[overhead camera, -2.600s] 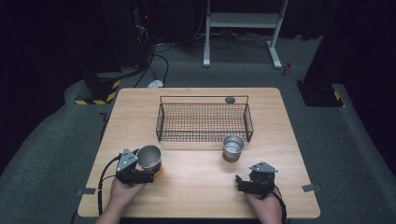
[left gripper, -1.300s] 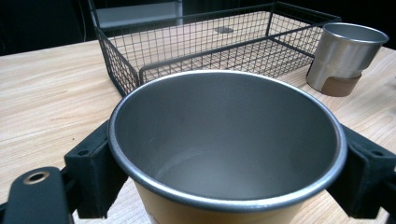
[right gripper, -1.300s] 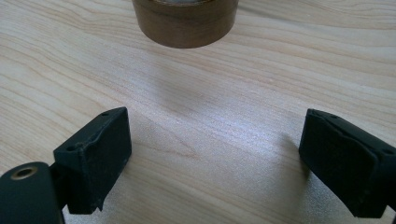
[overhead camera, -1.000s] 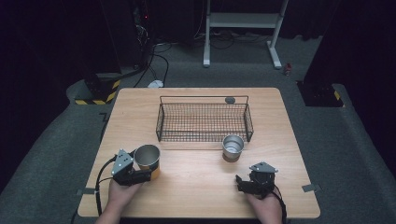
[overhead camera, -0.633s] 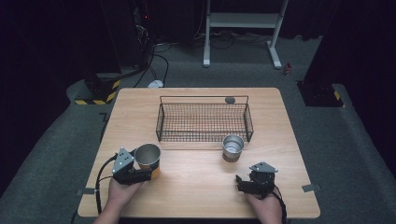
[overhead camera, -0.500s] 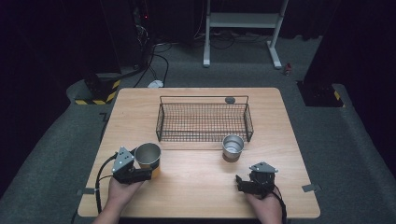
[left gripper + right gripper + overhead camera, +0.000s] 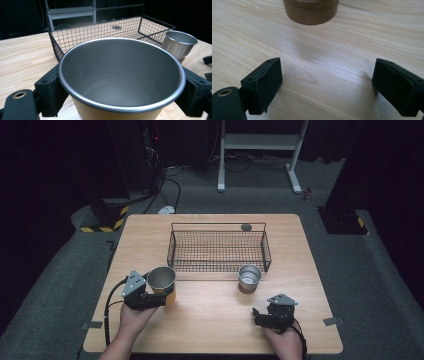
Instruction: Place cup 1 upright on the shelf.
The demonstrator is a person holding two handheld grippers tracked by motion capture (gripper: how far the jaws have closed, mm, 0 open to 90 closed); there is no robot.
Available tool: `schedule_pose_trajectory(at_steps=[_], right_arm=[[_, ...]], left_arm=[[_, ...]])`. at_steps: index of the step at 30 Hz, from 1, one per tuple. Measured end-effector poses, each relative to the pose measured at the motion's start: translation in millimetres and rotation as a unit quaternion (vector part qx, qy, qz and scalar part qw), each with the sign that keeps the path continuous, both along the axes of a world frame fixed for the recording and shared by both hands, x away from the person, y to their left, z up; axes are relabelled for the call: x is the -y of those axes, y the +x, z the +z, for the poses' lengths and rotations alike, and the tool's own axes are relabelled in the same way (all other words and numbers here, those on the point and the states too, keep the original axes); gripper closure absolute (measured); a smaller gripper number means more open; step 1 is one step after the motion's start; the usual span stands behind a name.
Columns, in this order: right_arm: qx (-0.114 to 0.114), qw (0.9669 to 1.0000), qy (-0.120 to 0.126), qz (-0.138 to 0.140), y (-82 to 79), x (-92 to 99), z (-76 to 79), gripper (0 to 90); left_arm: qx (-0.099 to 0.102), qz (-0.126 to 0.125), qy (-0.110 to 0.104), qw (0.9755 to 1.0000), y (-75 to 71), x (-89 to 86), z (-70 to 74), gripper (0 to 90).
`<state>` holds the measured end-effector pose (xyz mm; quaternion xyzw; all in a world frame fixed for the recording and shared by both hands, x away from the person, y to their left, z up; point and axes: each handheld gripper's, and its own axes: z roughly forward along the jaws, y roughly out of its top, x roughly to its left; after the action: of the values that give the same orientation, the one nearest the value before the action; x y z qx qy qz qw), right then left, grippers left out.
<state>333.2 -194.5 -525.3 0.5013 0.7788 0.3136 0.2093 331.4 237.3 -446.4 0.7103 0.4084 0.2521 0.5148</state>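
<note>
Two cups (image 7: 161, 281) before basket (image 7: 218, 251)

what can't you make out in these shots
- Small dark round thing beyond the wire basket: too small in the high view to identify.
- Large cup held by the left gripper: base cut off by the left gripper view's bottom edge.
- Small cup: top cut off in the right gripper view.

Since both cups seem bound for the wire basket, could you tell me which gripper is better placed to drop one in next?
Left: the left gripper already clamps the larger cup; the right gripper is open, short of the small cup.
</note>
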Motion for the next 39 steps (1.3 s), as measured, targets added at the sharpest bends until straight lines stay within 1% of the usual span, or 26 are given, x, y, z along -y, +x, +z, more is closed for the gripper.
schedule_pose_trajectory(at_steps=[4, 11, 12, 16, 23, 30, 33, 36, 39], right_arm=[[0.000, 1.0000, 0.000, 0.001, 0.3, 0.0, 0.1, 9.3], [0.000, 1.0000, 0.000, 0.003, 0.8, 0.1, -0.1, 9.1], [0.000, 1.0000, 0.000, 0.005, 1.2, 0.4, -0.1, 8.9], [-0.002, 1.0000, 0.001, 0.003, 1.5, -0.6, 0.1, 8.8], [-0.001, 1.0000, 0.000, 0.003, 1.5, -0.9, -0.1, 8.8], [-0.002, 1.0000, 0.000, 0.004, 1.3, -0.6, 0.1, 8.8], [-0.002, 1.0000, 0.000, 0.004, 1.3, -0.6, 0.1, 8.8], [-0.002, 1.0000, 0.000, 0.004, 1.3, -0.6, 0.1, 8.8], [-0.002, 1.0000, 0.000, 0.004, 1.3, -0.6, 0.1, 8.8]], left_arm=[[0.005, 0.003, -0.003, 1.0000, 4.5, 2.9, 5.2, 13.0], [0.010, 0.006, -0.005, 0.9999, 7.6, 9.4, 9.4, 13.0], [0.011, 0.004, -0.001, 0.9999, 8.7, 12.2, 10.2, 13.0], [0.012, 0.004, 0.000, 0.9999, 10.4, 15.7, 11.6, 13.0], [0.012, 0.016, -0.005, 0.9998, 14.3, 19.5, 16.1, 13.0], [0.018, 0.022, -0.007, 0.9996, 20.4, 29.9, 24.9, 13.0], [0.018, 0.022, -0.006, 0.9996, 23.2, 35.5, 28.3, 13.0], [0.023, 0.020, -0.002, 0.9995, 26.2, 40.7, 33.3, 13.0], [0.027, 0.019, -0.004, 0.9995, 29.3, 43.0, 37.0, 13.0]])
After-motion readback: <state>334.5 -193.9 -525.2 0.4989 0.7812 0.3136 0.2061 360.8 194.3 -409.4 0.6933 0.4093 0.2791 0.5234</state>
